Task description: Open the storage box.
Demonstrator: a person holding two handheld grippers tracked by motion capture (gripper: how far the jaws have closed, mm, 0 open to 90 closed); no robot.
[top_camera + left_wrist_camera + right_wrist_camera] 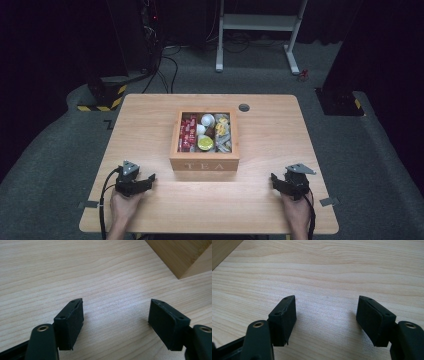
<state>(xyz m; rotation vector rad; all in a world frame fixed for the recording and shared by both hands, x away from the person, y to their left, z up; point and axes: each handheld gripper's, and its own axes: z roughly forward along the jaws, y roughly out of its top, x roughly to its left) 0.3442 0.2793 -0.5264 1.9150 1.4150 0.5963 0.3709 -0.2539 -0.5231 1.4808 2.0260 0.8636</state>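
Wooden table (150, 120), pale-grained, is carrying a square wooden box (204, 164) at its centre; I am reading the word "TEA" on the box's near wall. Inside, the contents are lying crowded and are hard to make out from the high view: red packets (187, 134) are filling the left compartment, something white and round (207, 120) is sitting toward the back, a yellow-green round item (205, 143) is sitting near the front, and yellow and pale wrappers (222, 131) are lying at the right. Any print on these is too small for me to read.

I am holding the left claw (150, 178) released, jaws spread wide over bare table, near the box's left front corner; in the left gripper view (116, 312) that corner (180, 255) is being cut off by the upper right edge. The right claw (274, 177) is likewise standing released, well apart from the box on the right; in the right gripper view (326, 311) a darker wood edge (222, 247) is showing at upper left.

A grey round cable port (244, 107) is sitting in the table behind the box. Beyond the table, a white frame (260, 22) and black cables (165, 70) are lying on grey carpet; the surroundings are fading into darkness.
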